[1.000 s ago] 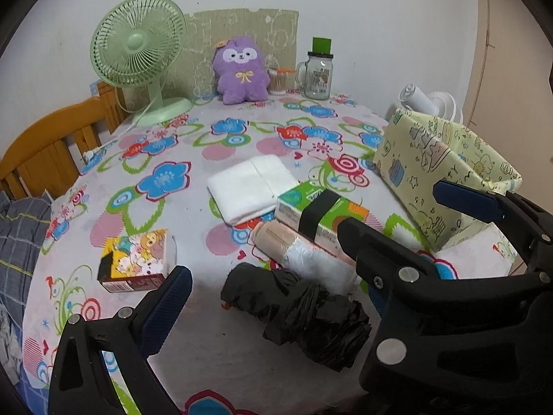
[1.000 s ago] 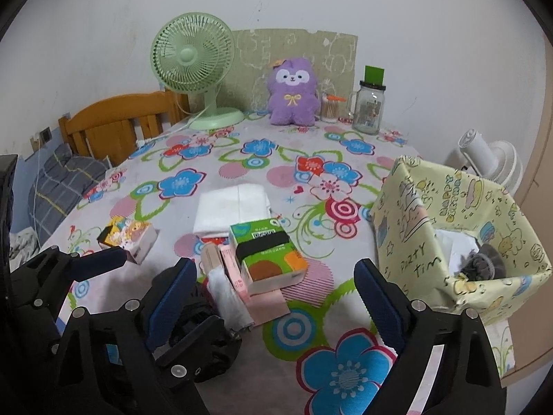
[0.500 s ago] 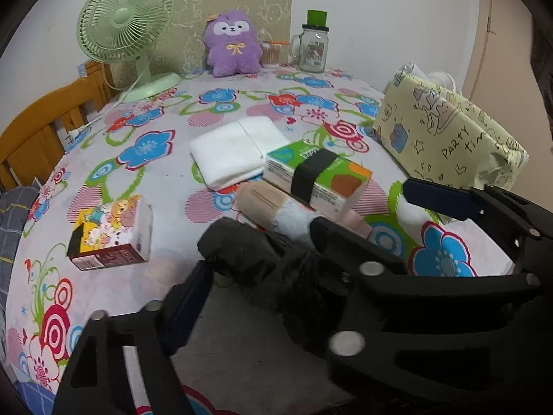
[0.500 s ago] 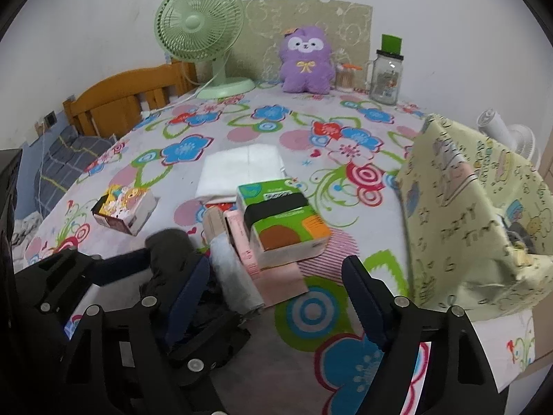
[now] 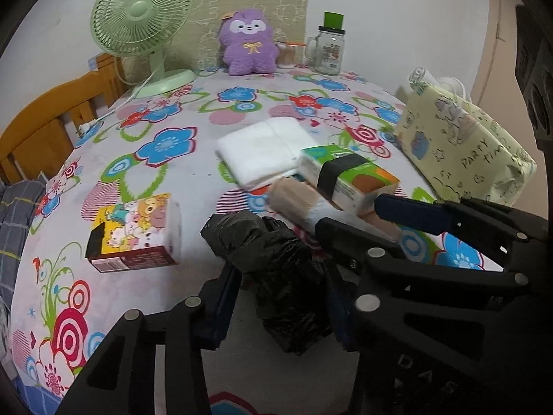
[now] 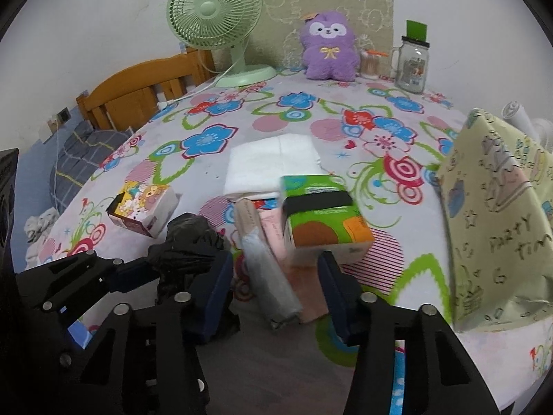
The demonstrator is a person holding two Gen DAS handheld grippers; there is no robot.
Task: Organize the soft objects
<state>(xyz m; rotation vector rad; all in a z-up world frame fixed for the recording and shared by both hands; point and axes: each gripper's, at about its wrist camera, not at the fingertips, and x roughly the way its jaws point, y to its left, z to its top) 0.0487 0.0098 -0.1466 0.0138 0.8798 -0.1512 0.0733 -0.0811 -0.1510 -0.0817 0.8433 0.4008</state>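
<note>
**Two hand-held grippers close in on soft goods laid out on a flowered table**

Nearest the lens, the left gripper [image 5: 280, 297] has just been closing, and its blue-padded jaws bracket a crumpled black plastic bundle [image 5: 273, 259] on the floral tablecloth [image 5: 166, 145]; whether the pads press it yet cannot be told. Beside it the right gripper [image 6: 273, 287], also just closing, straddles a clear-wrapped pinkish roll [image 6: 266, 269] with gaps showing at both pads, apparently a paired pickup. Just beyond sit a green tissue pack with a black band [image 6: 321, 218], a cartoon-printed tissue pack [image 5: 138, 231] and a folded white cloth [image 5: 266, 152], seemingly awaiting sorting. At the right stands a pale yellow "party time" paper bag [image 6: 501, 214], the likely destination; its contents are hidden. Farthest back: a purple plush toy [image 5: 249, 45], green desk fan [image 5: 141, 20] and glass jar mug [image 5: 328, 52].
</note>
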